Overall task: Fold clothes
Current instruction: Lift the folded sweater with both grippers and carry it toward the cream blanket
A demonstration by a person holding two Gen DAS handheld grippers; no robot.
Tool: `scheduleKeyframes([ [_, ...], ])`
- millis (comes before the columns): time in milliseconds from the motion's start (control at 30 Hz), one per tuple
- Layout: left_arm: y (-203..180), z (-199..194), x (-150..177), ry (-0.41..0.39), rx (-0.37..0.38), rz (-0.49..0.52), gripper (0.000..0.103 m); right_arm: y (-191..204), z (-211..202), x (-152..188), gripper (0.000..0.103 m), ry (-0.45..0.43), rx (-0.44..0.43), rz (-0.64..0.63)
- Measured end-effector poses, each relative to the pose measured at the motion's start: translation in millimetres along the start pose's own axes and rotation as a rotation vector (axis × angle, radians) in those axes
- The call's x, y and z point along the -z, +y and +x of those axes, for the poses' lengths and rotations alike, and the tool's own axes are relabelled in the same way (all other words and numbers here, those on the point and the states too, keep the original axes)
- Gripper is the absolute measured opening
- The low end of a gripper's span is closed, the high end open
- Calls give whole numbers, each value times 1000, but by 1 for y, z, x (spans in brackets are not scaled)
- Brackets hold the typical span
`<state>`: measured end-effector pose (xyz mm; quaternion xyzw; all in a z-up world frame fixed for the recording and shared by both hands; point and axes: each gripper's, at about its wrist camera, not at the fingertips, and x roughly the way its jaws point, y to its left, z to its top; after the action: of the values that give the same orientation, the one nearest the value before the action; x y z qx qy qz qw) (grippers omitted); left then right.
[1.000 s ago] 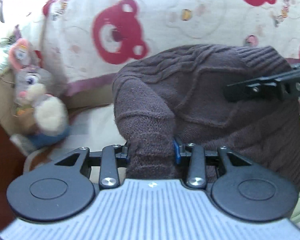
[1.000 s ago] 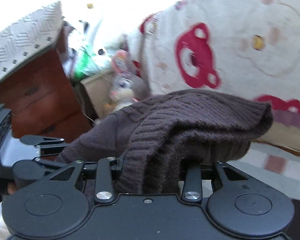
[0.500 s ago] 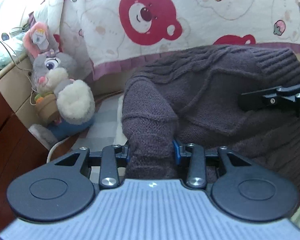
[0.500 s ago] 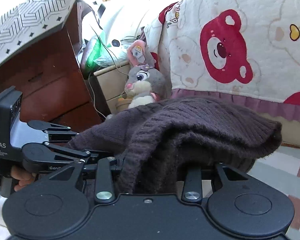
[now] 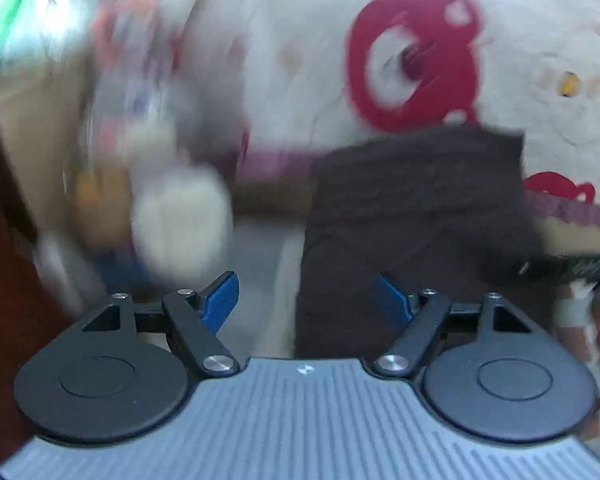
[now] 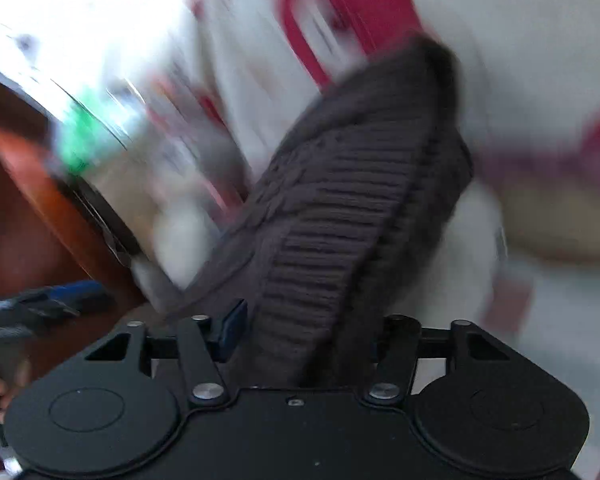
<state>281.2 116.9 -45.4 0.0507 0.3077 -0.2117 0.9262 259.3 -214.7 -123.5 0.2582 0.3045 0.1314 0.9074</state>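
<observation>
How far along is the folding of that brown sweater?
Hard to say exactly, both views are blurred. The left gripper is open and holds nothing. The brown sweater hangs in front of it, looking doubled into a narrower block. The right gripper has the ribbed edge of the sweater between its fingers. Left to do: lay it down flat and finish the fold.

A cream blanket (image 5: 300, 60) printed with red bears (image 5: 412, 60) fills the background, edged low down by a purple band (image 5: 572, 208). To its left sits a blurred stuffed toy (image 5: 172, 200) with a pale round belly. Reddish-brown wooden furniture (image 6: 24, 216) stands at far left, a green smear (image 6: 78, 140) above it.
</observation>
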Motion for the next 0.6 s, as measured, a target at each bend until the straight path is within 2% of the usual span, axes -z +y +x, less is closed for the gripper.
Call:
scheduleKeyframes([
  [33, 11, 6, 16, 22, 13, -80, 75, -10, 6, 8, 61, 25, 24, 23],
  [133, 40, 10, 65, 54, 35, -290, 75, -36, -1, 28, 65, -13, -26, 138],
  [233, 66, 3, 103, 49, 48, -475, 75, -56, -8, 44, 67, -37, -103, 293],
  [267, 75, 1, 112, 40, 65, -547, 75, -56, -9, 48, 67, -39, -112, 307],
  [367, 101, -6, 134, 29, 179, -794, 75, -53, -13, 58, 69, -39, -138, 340],
  [400, 106, -7, 135, 18, 229, -846, 75, -52, -15, 59, 70, -33, -144, 344],
  [467, 106, -11, 132, 0, 280, -857, 75, -53, -21, 64, 70, -21, -159, 344],
  [533, 94, -14, 124, 0, 291, -780, 75, -55, -24, 68, 70, -11, -173, 346],
  [600, 76, -21, 120, 4, 290, -657, 75, -59, -28, 75, 70, 6, -188, 357],
])
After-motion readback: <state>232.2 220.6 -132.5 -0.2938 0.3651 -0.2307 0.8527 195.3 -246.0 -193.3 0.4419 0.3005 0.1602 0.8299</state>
